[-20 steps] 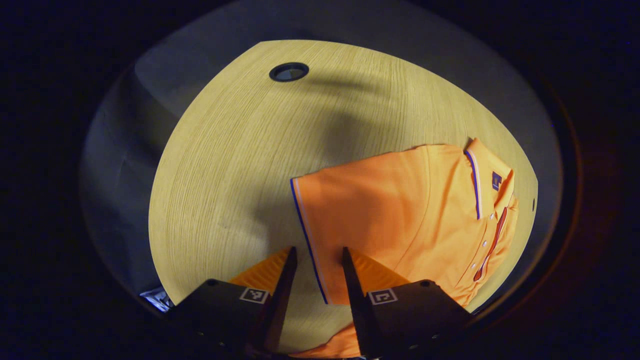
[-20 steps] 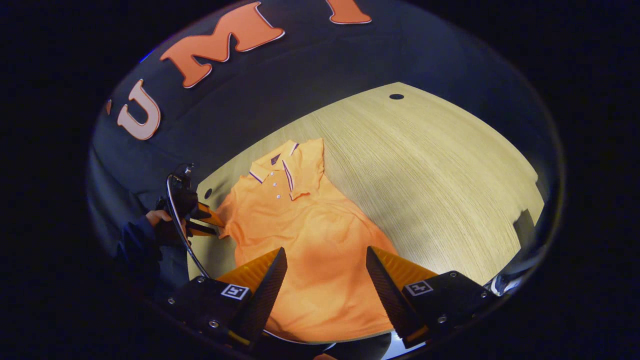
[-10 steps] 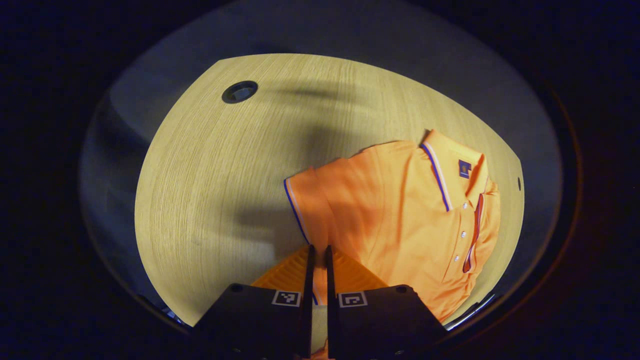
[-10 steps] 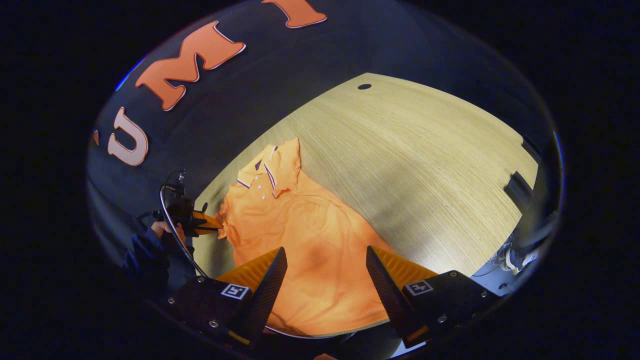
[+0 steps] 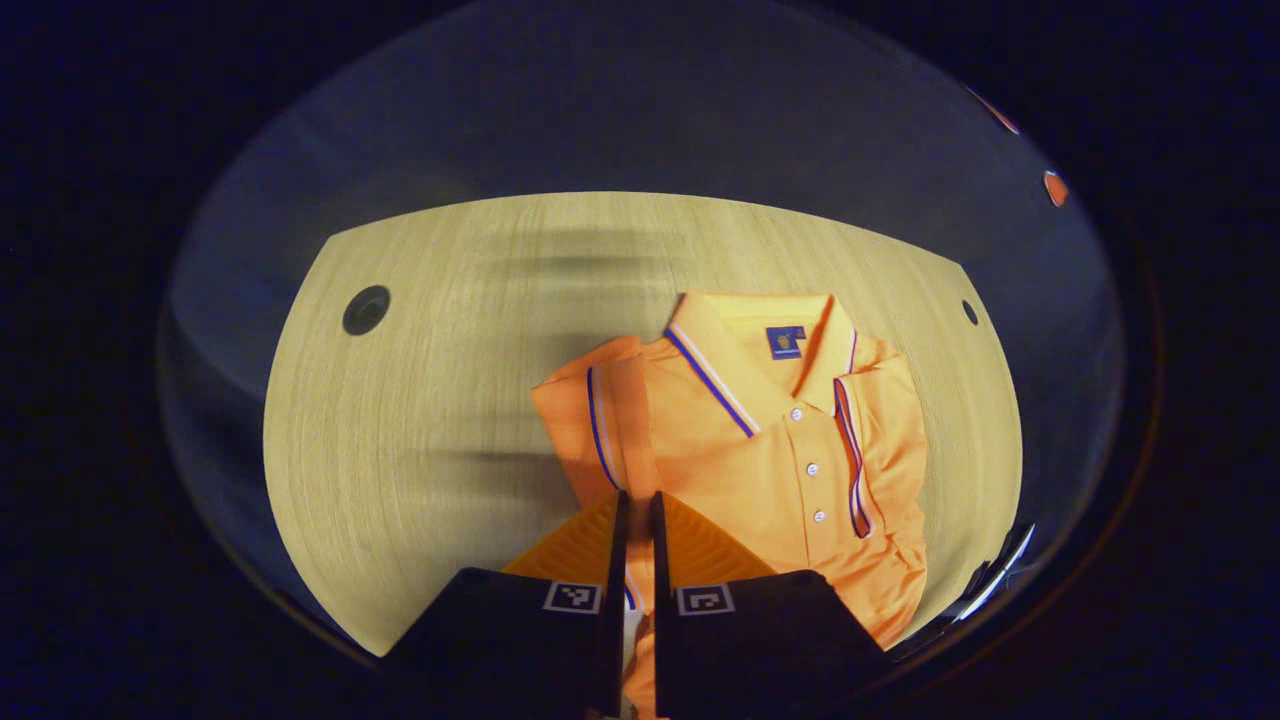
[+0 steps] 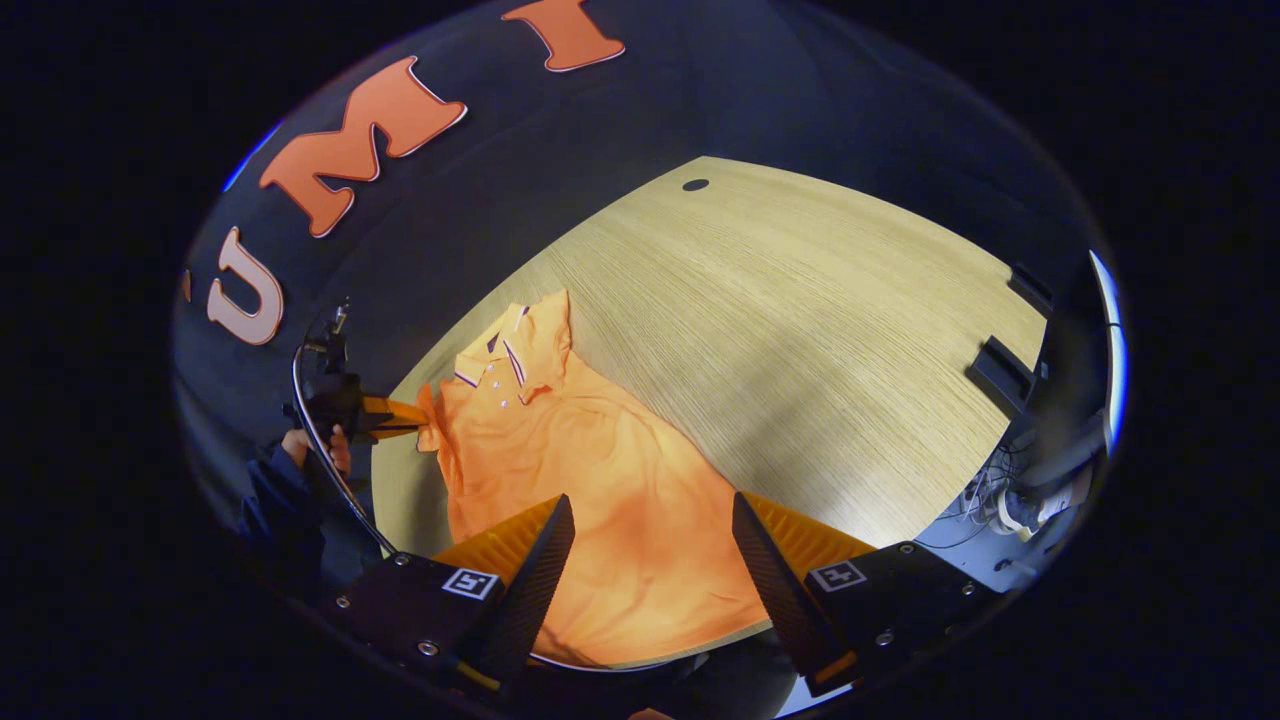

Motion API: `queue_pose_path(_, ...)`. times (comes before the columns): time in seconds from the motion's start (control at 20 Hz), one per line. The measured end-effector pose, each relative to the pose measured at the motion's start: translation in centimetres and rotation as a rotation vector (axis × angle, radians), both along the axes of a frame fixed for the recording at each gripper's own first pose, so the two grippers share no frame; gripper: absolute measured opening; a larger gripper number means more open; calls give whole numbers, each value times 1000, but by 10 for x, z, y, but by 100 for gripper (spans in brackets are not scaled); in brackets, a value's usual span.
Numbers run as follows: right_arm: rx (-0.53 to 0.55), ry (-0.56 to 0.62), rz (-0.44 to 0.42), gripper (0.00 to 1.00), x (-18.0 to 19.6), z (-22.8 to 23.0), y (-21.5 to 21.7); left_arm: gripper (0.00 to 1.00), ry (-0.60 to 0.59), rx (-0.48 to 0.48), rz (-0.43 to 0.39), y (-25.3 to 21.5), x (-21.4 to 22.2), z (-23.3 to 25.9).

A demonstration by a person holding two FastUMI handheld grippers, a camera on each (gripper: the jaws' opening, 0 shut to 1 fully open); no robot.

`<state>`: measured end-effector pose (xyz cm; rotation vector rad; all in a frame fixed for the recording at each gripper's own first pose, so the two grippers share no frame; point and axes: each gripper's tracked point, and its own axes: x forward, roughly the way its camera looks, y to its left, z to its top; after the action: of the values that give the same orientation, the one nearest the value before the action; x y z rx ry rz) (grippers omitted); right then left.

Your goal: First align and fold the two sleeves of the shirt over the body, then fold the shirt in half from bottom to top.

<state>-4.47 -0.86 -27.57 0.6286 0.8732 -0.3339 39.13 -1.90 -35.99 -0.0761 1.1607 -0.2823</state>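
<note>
While the left gripper [image 5: 633, 520] pinches the sleeve [image 5: 590, 430] edge at the table's [image 5: 420, 400] 9 o'clock side, carry it flat over the shirt [image 6: 590, 500] toward 3 o'clock; the right gripper [image 6: 650, 540] hovers wide open, empty.

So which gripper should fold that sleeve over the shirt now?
Left, I think. The left gripper is already shut on the sleeve, so it can carry it over the shirt. The right gripper is open and holds nothing, down near the hem.
</note>
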Motion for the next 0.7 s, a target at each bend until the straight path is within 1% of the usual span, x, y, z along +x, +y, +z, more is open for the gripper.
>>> queue_pose_path(0.15,-8,2,-2,97,-7,1,1,13,-4,-46,-89,-36,-3,0)
queue_pose_path(0.25,-23,4,-14,97,-12,2,-1,14,-11,-60,-128,-51,-5,-1)
queue_pose_path(0.3,-29,7,-20,97,-15,1,-1,22,-10,-59,-136,-55,-5,-4)
queue_pose_path(0.35,-32,9,-25,97,-18,1,-2,24,-4,-54,-138,-58,-9,-6)
queue_pose_path(0.4,-35,10,-29,97,-21,1,-1,31,-1,-52,-137,-61,-11,-10)
queue_pose_path(0.45,-37,11,-35,97,-24,1,-1,32,6,-60,-138,-61,-14,-8)
queue_pose_path(0.5,-36,12,-39,97,-26,1,-1,42,11,-61,-138,-61,-18,-9)
queue_pose_path(0.55,-39,13,-44,97,-28,1,-1,48,13,-64,-141,-61,-21,-9)
queue_pose_path(0.6,-42,12,-45,97,-30,1,0,65,10,-57,-145,-58,-25,-10)
queue_pose_path(0.65,-44,14,-44,97,-32,1,0,67,9,-48,-149,-54,-29,-9)
queue_pose_path(0.7,-45,14,-37,97,-34,0,1,75,5,-30,-142,-48,-34,-7)
